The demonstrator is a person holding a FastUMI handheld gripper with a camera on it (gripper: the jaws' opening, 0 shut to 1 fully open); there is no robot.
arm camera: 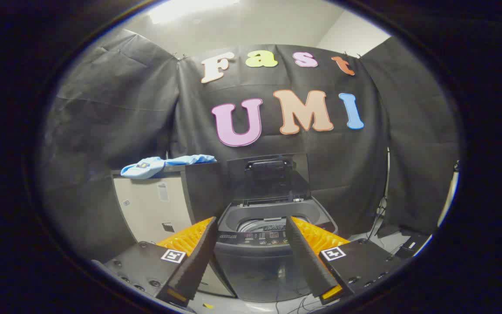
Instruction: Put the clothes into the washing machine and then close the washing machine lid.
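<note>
Your gripper [249, 250] has its fingers spread wide with nothing between them, aimed at the washing machine [262, 253], whose lid [268, 176] stands raised. The light blue clothes [164, 165] lie up on the cabinet [155, 205] just beside the machine. Swing toward that cabinet, come down over a bunched fold, and pinch deep

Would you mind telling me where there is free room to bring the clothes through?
The open gripper faces the washing machine; its lid stands up, leaving the drum mouth free. The cabinet top beside the blue clothes is bare. Cables crowd the floor.
</note>
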